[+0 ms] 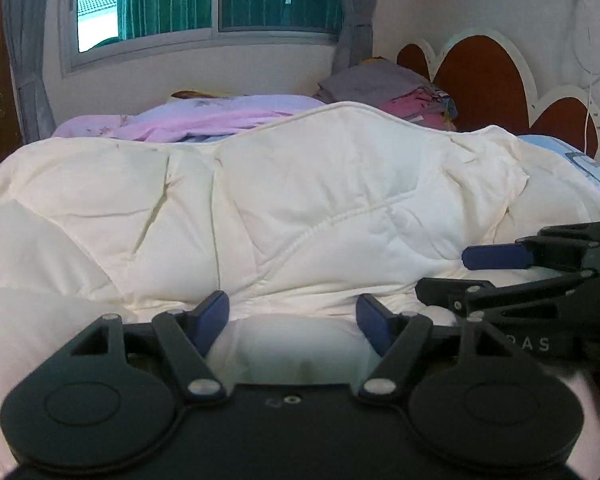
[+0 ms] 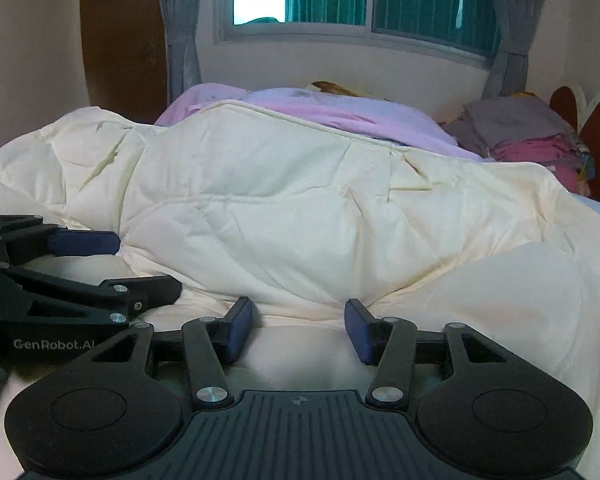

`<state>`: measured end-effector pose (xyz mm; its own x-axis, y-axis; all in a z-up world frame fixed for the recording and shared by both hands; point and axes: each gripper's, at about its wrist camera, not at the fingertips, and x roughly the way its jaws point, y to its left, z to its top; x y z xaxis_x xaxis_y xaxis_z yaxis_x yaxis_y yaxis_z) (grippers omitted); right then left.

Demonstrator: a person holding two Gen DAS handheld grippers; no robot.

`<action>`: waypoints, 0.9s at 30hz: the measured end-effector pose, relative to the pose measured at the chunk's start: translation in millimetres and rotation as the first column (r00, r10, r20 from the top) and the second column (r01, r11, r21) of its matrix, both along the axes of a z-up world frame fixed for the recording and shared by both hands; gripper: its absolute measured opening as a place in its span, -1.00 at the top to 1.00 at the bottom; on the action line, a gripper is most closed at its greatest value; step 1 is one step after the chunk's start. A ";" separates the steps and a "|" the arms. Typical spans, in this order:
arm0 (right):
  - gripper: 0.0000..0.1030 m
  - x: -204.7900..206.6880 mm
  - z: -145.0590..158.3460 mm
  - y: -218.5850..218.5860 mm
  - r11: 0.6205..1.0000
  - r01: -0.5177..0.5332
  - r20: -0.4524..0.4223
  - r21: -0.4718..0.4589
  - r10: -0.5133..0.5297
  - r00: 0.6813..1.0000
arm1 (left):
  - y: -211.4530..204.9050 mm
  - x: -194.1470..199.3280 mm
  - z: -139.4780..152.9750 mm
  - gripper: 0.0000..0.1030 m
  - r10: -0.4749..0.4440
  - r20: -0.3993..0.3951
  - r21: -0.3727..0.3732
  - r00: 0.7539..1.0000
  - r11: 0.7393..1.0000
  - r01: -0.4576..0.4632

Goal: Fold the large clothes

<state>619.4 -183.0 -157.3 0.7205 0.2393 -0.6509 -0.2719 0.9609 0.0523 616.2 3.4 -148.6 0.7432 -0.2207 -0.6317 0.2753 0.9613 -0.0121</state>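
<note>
A big cream quilted duvet lies bunched across the bed and fills both views. My left gripper has its blue pads pressed onto a thick white fold of the duvet that bulges up between them. My right gripper clamps another fold of the same duvet in the same way. The two grippers are side by side and close together. The right gripper enters the left wrist view from the right edge, and the left gripper enters the right wrist view from the left edge.
Behind the duvet lies pink and lilac bedding. A stack of folded clothes sits by the brown heart-shaped headboard. A window with grey curtains is on the far wall, and a brown wardrobe stands left.
</note>
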 end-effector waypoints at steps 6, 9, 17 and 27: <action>0.01 -51.0 65.1 -31.9 0.995 0.002 0.059 0.096 -0.008 0.998 | 26.9 -57.4 43.3 -0.77 0.003 0.090 -0.024 0.996 1.000 -0.001; 0.01 -76.3 63.2 -31.0 0.996 -0.028 0.058 0.086 0.023 0.998 | 36.9 -94.7 41.7 -0.59 0.023 0.086 -0.014 0.996 1.000 -0.022; 0.00 -80.0 49.7 -34.8 0.996 0.040 -0.033 0.077 -0.037 0.999 | 48.5 -91.4 25.1 -0.48 0.099 -0.002 0.014 0.995 0.995 -0.099; -0.79 -173.1 39.3 -197.2 0.629 0.494 -0.283 0.601 -0.411 0.867 | 154.2 -169.5 32.4 -0.61 0.450 -0.069 -0.278 0.890 0.848 -0.450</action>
